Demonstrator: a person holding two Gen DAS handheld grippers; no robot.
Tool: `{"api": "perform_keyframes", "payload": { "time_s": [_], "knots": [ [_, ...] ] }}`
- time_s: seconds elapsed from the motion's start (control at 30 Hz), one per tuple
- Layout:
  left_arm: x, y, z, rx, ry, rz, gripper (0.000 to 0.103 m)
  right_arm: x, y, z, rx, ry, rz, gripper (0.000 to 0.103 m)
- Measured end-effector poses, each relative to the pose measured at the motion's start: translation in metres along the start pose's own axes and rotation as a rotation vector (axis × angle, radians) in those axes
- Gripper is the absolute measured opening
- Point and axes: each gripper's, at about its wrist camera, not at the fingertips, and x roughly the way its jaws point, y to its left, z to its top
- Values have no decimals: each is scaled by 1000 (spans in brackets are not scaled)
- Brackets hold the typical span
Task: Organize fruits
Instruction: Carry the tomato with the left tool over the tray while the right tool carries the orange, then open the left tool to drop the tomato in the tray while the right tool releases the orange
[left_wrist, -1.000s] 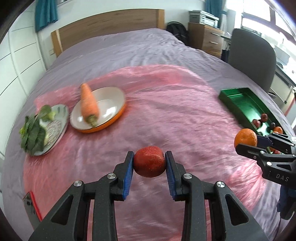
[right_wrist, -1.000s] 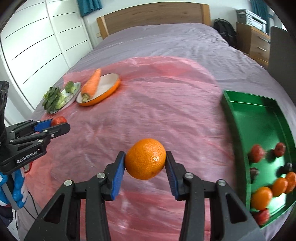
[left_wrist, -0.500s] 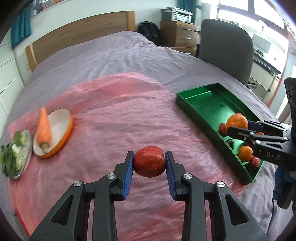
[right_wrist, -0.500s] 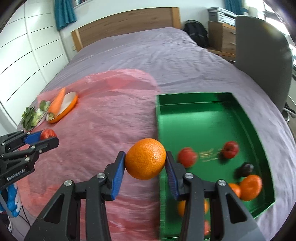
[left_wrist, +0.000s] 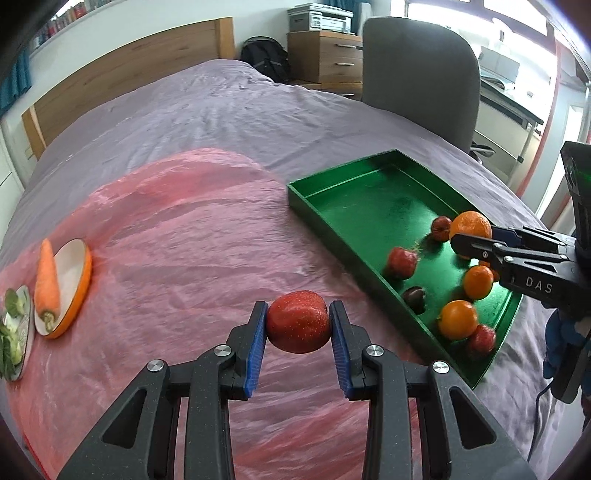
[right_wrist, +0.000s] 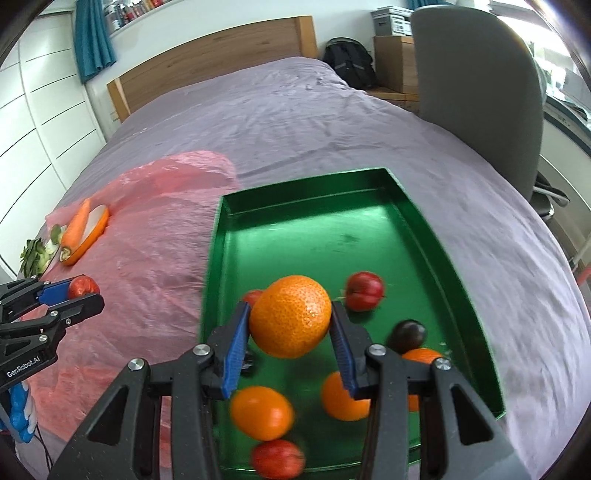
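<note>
A purple-sheeted bed (left_wrist: 258, 110) carries a crinkled pink plastic sheet (left_wrist: 184, 240) and, beside it, a glossy green rectangular tray (right_wrist: 439, 236) holding loose round fruit, some blurred, perhaps tomatoes among oranges. The right claw (right_wrist: 291, 332) is clamped on a dimpled orange (right_wrist: 290, 315) above the tray. The left claw (left_wrist: 298, 334) is clamped on a speckled red apple (left_wrist: 298, 321) over the sheet, left of the tray.

Left tongs (left_wrist: 297, 326) clamped and loaded, right tongs (right_wrist: 290, 321) likewise

Orange (right_wrist: 290, 316) above green tray (right_wrist: 436, 236) (fruit inside); red apple (left_wrist: 298, 322) aloft.
</note>
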Motion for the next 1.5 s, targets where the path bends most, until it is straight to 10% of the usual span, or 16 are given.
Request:
{"api": "perform_keyframes", "payload": {
  "time_s": [0.53,1.0,1.43,1.5],
  "knots": [
    [50,-58,51,31,21,-46,29,15,-69,29,19,-18,-57,72],
    [110,-74,63,21,110,12,29,77,-54,50,-10,54,-52,72],
    [71,-61,55,-10,29,-11,48,74,-52,46,-8,52,-71,74],
    [59,-54,49,-25,15,-9,51,68,-50,47,-11,36,-72,88]
  ]
}}
